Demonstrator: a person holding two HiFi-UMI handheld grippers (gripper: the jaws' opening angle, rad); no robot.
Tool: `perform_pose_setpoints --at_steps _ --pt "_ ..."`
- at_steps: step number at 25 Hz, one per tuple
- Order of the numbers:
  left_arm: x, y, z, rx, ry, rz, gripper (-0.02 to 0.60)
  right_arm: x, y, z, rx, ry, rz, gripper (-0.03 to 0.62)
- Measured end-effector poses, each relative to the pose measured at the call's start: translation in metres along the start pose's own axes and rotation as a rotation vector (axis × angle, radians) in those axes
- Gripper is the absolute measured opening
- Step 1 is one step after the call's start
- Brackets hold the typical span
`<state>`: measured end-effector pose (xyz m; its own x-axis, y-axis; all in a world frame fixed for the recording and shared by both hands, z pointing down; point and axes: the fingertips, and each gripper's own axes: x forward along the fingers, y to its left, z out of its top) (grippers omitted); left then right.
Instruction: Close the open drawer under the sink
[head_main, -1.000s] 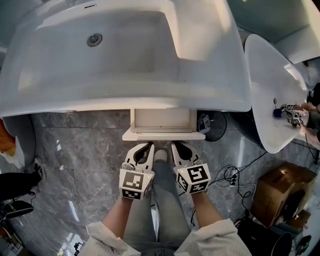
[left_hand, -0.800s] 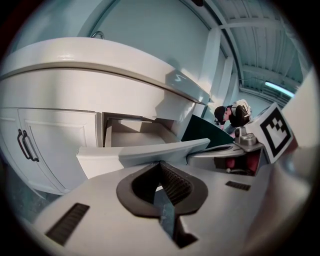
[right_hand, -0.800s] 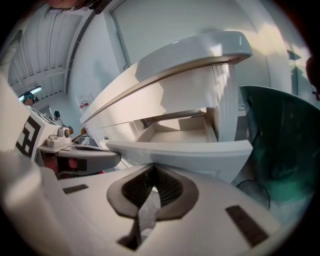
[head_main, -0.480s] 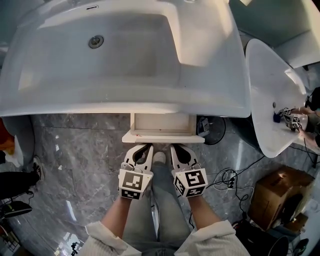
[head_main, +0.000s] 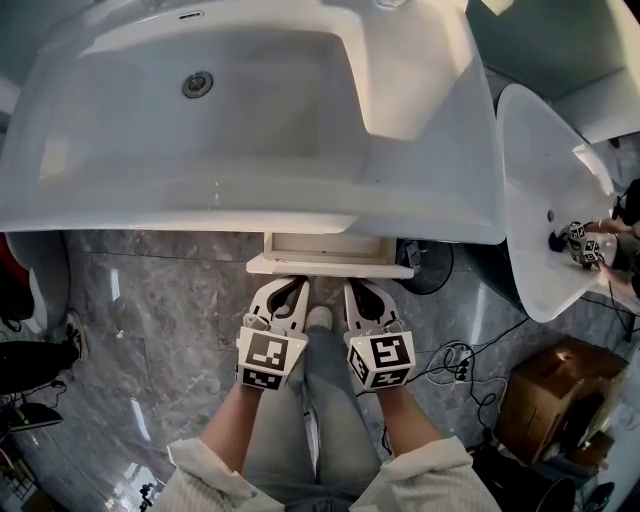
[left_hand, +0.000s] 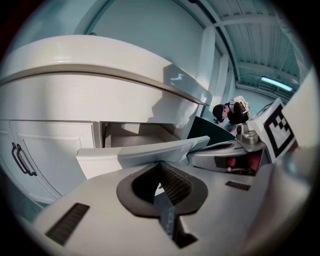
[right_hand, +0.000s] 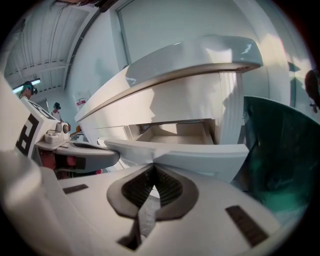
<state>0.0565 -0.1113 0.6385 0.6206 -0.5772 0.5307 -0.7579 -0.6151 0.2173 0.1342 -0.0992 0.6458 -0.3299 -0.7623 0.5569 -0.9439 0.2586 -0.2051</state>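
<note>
The white drawer (head_main: 330, 266) juts out a little from under the big white sink (head_main: 420, 190), its front panel just beyond both grippers. My left gripper (head_main: 288, 287) is shut, its tips against the left half of the drawer front (left_hand: 135, 155). My right gripper (head_main: 357, 289) is shut too, tips against the right half of the drawer front (right_hand: 200, 156). The drawer's pale inside (right_hand: 175, 135) shows empty in both gripper views. Neither gripper holds anything.
A cabinet door with a dark handle (left_hand: 22, 160) sits left of the drawer. A second white basin (head_main: 545, 190) stands at the right, a person's gripper on it. A cardboard box (head_main: 545, 385), cables (head_main: 465, 355), a dark bin (right_hand: 280, 150) and grey marble floor (head_main: 170, 320) surround me.
The drawer has slid farther in under the sink over the last second. Both shut grippers have moved forward with its front panel.
</note>
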Motion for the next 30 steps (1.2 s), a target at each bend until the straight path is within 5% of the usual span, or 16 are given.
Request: perform_pose_setpoints --at_steps 30 --pt "0.050 0.038 0.045 0.144 -0.036 0.040 0.014 0.050 -0.032 0.051 -0.144 -0.051 -0.029 0.009"
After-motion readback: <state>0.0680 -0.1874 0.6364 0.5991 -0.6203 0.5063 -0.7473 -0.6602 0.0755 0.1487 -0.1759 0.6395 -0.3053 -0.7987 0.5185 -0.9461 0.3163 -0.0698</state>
